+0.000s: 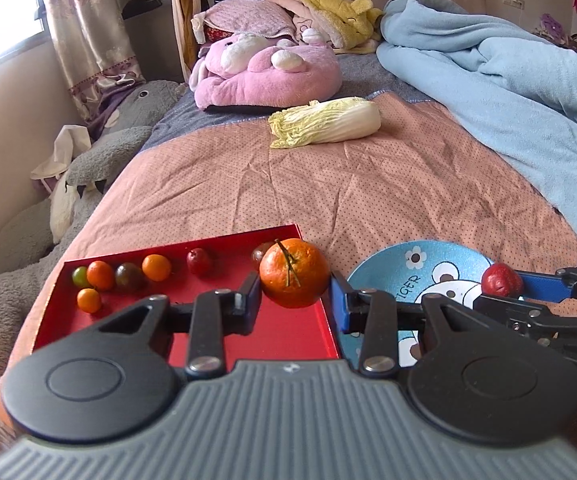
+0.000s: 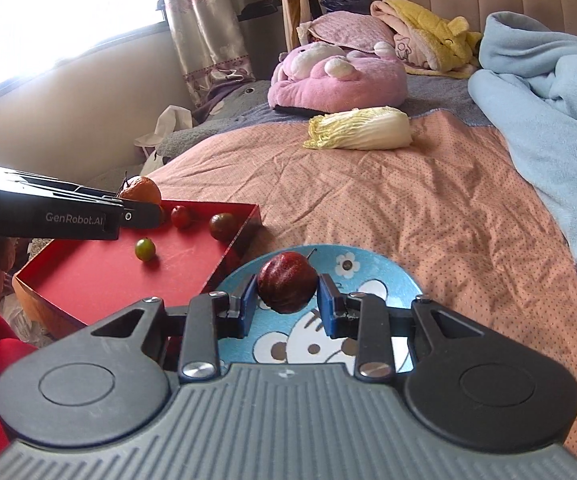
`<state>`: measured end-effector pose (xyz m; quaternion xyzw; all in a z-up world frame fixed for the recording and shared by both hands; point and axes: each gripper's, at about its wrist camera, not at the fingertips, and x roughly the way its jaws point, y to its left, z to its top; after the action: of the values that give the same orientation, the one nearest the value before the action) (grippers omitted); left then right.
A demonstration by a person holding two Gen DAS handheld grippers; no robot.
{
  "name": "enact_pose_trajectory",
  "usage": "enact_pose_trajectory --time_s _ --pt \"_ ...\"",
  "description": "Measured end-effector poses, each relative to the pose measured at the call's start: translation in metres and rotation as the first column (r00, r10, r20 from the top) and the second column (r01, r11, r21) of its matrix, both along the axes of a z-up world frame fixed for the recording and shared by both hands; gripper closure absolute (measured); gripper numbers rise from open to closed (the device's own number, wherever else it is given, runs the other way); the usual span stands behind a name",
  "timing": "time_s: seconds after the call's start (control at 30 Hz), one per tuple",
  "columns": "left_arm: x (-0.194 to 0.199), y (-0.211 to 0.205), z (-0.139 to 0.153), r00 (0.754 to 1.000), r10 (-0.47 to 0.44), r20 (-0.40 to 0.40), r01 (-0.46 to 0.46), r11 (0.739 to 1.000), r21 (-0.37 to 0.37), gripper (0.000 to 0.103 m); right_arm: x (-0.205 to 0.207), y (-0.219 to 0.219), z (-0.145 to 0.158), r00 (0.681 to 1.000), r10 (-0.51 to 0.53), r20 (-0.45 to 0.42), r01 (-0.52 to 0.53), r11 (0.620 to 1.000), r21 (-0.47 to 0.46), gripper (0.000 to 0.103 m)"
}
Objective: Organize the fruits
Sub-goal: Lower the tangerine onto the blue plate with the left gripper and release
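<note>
Fingers of the left gripper pinched a stemmed orange tangerine, holding it above the right edge of a red tray on the bed. Fingers of the right gripper pinched a dark red fruit over a blue cartoon plate just beside the tray. Inside the tray lay small orange, green and dark tomatoes near its far side. Farther up the pink bedspread lay a napa cabbage, with a pink plush toy and a blue blanket behind.
</note>
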<state>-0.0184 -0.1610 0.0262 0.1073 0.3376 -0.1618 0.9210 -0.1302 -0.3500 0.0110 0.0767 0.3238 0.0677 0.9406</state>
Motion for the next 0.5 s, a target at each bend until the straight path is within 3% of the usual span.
enact_pose_trajectory --time_s 0.13,0.5 --pt "-0.003 -0.006 -0.021 0.999 -0.047 -0.016 0.047 0.999 0.011 0.063 0.0 -0.005 -0.016 0.999 -0.03 -0.041 0.029 0.999 -0.02 0.065" --pt "-0.014 -0.011 -0.043 0.982 -0.183 -0.033 0.183 0.983 -0.027 0.063 0.015 -0.006 -0.041 0.99 -0.084 -0.111 0.08 0.996 -0.039 0.065"
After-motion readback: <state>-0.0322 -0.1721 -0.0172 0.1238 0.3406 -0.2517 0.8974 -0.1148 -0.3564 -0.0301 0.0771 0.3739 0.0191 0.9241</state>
